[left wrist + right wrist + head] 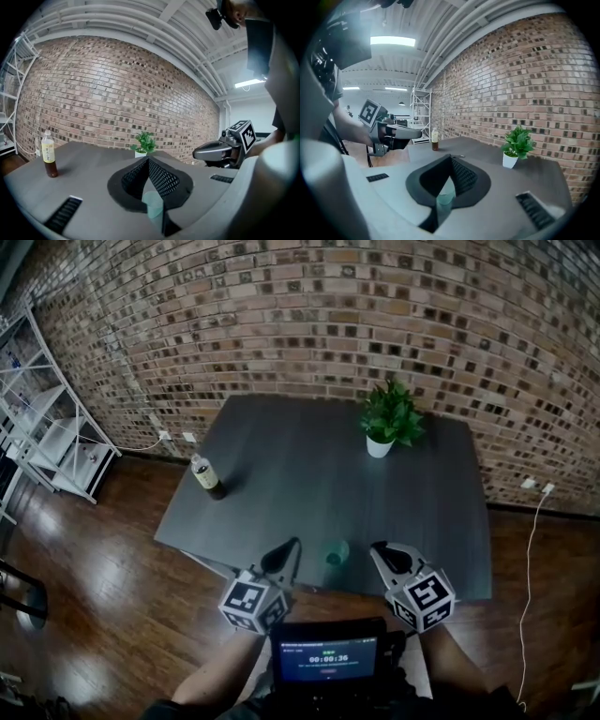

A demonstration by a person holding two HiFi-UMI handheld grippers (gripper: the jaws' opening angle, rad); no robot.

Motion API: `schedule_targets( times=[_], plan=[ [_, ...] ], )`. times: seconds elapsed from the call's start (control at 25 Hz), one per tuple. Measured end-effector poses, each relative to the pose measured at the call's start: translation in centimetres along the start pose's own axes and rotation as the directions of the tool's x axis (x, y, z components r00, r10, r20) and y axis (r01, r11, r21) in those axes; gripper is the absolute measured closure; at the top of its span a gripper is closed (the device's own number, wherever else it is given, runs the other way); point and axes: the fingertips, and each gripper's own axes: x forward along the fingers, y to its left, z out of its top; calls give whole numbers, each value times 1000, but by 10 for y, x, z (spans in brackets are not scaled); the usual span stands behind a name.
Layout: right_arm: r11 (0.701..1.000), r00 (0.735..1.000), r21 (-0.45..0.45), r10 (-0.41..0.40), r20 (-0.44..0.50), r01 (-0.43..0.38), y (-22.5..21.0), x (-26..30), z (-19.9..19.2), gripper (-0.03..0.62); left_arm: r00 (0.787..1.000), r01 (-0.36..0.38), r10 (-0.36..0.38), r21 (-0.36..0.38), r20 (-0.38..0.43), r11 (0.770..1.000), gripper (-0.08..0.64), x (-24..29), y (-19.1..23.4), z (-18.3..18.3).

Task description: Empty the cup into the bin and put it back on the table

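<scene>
A small translucent green cup [337, 552] stands upright on the dark grey table [309, 474], close to its front edge. My left gripper [292, 546] hovers just left of the cup and my right gripper [378, 548] just right of it; neither touches it. Both are shut and hold nothing. In the left gripper view the jaws meet at their tip [149, 160], and the cup [152, 206] shows low between them, farther out. The right gripper view is alike: its jaws [451, 158] are together and the cup [445, 199] stands beyond them. No bin is in view.
A bottle of brown drink [207, 476] stands near the table's left edge and a potted green plant [389, 418] at the back right. A brick wall [309, 315] runs behind the table. White shelving [47, 427] stands at the left on the wooden floor [94, 568].
</scene>
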Motion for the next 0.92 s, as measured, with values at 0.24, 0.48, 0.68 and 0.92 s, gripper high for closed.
schedule_targets(
  times=[0.24,0.48,0.68,0.92],
  plan=[
    [1000,1000,17,-5,-10,6,0,-1,-3,591,999,25,-25,3,20,1000,560,-5,-8,1],
    [999,1000,31,-8,-9,8,-3,-3,-5,591,1000,14,-14,-11,21,1000,560,-5,-7,-2],
    [999,1000,36,-8,-17,9,-9,-3,-5,591,1000,-4,4,-9,13,1000,560,-2,-4,-3],
    [999,1000,37,0,-3,0,-10,3,2,591,999,15,-14,-3,34,1000,560,-2,0,7]
  ],
)
